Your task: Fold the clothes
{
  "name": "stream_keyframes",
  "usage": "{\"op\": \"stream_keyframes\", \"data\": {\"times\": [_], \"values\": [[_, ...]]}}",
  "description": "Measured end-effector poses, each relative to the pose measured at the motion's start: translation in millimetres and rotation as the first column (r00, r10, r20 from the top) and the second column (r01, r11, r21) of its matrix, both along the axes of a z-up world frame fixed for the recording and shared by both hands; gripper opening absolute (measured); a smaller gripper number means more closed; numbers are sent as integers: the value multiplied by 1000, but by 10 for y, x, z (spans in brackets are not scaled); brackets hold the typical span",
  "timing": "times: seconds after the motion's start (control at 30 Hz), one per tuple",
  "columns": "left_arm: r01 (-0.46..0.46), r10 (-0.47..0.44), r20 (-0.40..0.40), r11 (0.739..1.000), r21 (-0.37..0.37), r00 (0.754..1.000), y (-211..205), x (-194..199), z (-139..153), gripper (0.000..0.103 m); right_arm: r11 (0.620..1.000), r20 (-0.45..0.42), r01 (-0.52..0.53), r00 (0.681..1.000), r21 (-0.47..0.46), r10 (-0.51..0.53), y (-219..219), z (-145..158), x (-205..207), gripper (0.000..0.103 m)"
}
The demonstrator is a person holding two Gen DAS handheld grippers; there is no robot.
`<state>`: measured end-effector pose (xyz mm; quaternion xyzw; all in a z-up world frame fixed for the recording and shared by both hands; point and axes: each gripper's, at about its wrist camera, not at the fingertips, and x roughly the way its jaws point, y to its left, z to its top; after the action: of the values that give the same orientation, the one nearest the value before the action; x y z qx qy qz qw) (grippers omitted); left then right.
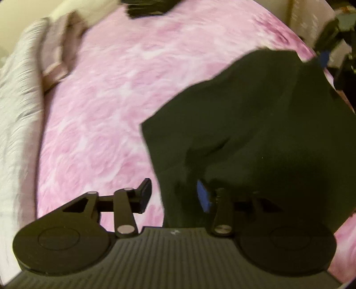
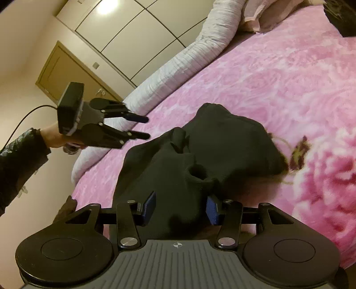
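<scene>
A black garment (image 1: 255, 137) lies bunched on the pink floral blanket (image 1: 106, 106); it also shows in the right wrist view (image 2: 213, 151). My left gripper (image 1: 175, 195) is open, its fingers apart over the garment's near left edge; cloth drapes over the right finger. In the right wrist view the left gripper (image 2: 145, 127) hovers above the bed's left side, open and empty. My right gripper (image 2: 181, 207) is open with black cloth lying between its blue pads (image 2: 212, 210), not pinched.
A white quilted bolster (image 2: 178, 69) runs along the bed's far edge, with a folded pinkish pillow (image 1: 60, 57) beside it. Another dark item (image 1: 146, 9) lies at the bed's far end. Wardrobe doors (image 2: 124, 33) and a room door stand behind.
</scene>
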<state>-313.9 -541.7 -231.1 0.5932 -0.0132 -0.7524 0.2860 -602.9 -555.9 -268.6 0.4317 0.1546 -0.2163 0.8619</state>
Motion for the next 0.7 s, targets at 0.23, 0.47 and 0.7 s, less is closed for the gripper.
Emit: {"op": "stream_keyframes", "data": {"times": [0.23,0.47,0.7], "values": [[-4,-4,50,986,167,999,-505,-79,-384,68,1000,-31,-6,1000,-19,6,-36,-41,85,51],[-64,64,6,972,225,998,-443,-18,-327,23,999,-57,-11,998,-47,9,-10,-33,173,51],[-101,114,-98,987,126,989,-59,117,-70,5,997,-62,24,998,-71,-28,84,100,158,4]]}}
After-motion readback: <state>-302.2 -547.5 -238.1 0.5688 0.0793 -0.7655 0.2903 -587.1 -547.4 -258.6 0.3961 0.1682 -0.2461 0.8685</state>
